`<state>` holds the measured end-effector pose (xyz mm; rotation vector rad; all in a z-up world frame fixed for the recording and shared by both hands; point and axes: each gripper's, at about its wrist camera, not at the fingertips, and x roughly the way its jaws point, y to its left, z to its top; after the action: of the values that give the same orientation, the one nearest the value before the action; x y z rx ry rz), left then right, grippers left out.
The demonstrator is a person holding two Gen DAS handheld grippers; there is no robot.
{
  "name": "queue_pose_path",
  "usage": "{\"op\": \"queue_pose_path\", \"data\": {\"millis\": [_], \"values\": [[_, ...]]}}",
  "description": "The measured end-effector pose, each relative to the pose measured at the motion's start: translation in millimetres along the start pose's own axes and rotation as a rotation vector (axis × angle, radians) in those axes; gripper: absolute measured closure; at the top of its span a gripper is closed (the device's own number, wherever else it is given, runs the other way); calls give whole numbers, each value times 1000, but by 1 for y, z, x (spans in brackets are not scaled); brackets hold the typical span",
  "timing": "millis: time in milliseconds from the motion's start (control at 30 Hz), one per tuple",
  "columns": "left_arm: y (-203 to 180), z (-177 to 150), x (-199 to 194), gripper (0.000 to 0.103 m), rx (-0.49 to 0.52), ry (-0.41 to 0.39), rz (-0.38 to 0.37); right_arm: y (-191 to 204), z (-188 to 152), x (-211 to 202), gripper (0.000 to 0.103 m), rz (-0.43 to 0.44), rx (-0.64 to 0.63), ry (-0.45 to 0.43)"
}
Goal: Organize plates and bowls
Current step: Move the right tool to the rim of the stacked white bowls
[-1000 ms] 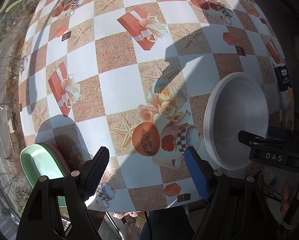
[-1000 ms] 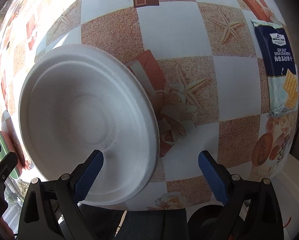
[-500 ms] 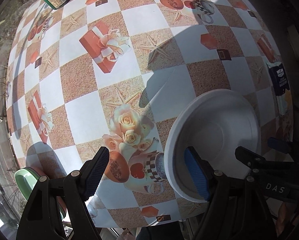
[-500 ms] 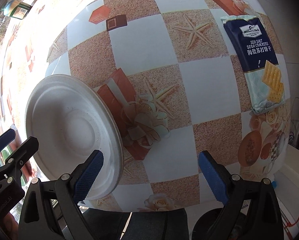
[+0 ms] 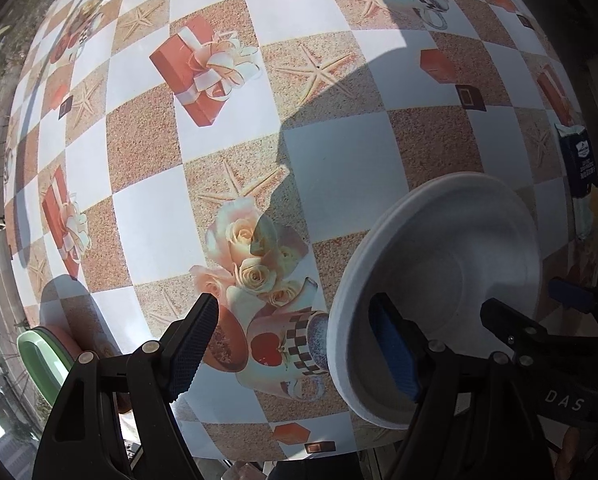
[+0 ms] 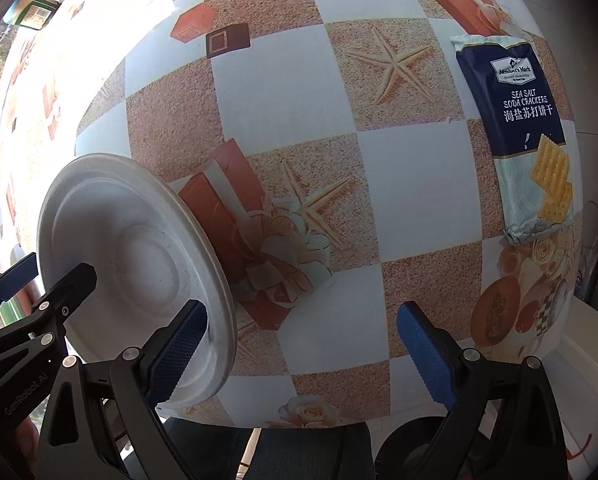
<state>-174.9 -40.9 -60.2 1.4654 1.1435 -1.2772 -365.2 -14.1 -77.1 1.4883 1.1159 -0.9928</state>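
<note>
Sunlit checkered tablecloth (image 5: 339, 152) is carrying a white paper plate (image 5: 451, 264) near its front edge. Both the left gripper (image 5: 295, 344) and right gripper (image 6: 299, 344) are hanging spread, straddling the rim; one should be closing gently, squarely on it.

White round plate (image 5: 451, 280) flat near table edge; green and pink dishes (image 5: 45, 354) stacked apart.

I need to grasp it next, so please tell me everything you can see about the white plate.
The white plate is round, matte and looks like moulded paper pulp, with a broad rim and a shallow sunken centre. It is empty and lies upright on the table near the front edge. Both hand-held grippers hover open over its rim; contact is unclear.
</note>
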Motion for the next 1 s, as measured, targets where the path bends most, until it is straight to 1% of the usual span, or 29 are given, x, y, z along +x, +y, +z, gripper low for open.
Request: {"op": "queue_pose_path", "data": {"millis": [200, 333, 433, 633, 667, 767, 900, 933, 967, 1000], "values": [[-8, 4, 10, 22, 4, 7, 13, 6, 5, 0, 7, -6, -17, -1], [-13, 6, 17, 22, -14, 9, -1, 13, 7, -5, 7, -25, -41, -13], [-13, 3, 21, 22, -28, 4, -7, 14, 9, -4, 7, -21, -44, -10], [1, -6, 31, 22, -50, -7, -29, 16, 18, -2, 7, 4, -44, -5], [8, -8, 31, 22, -50, -9, -31, 15, 19, -1, 7, 9, -42, -3], [12, -11, 30, 22, -49, -10, -32, 13, 20, 1, 7, 22, -40, 1], [10, -11, 23, 22, -39, -8, -40, 15, 21, 2, 7, 20, -36, 1], [9, -11, 23, 23, -33, -9, -39, 16, 21, 3, 11, 22, -34, 2], [7, -11, 22, 26, -28, -9, -44, 17, 21, 3, 15, 31, -39, 6], [7, -12, 22, 31, -22, -5, -56, 20, 21, 3, 26, 35, -47, 12]]}}
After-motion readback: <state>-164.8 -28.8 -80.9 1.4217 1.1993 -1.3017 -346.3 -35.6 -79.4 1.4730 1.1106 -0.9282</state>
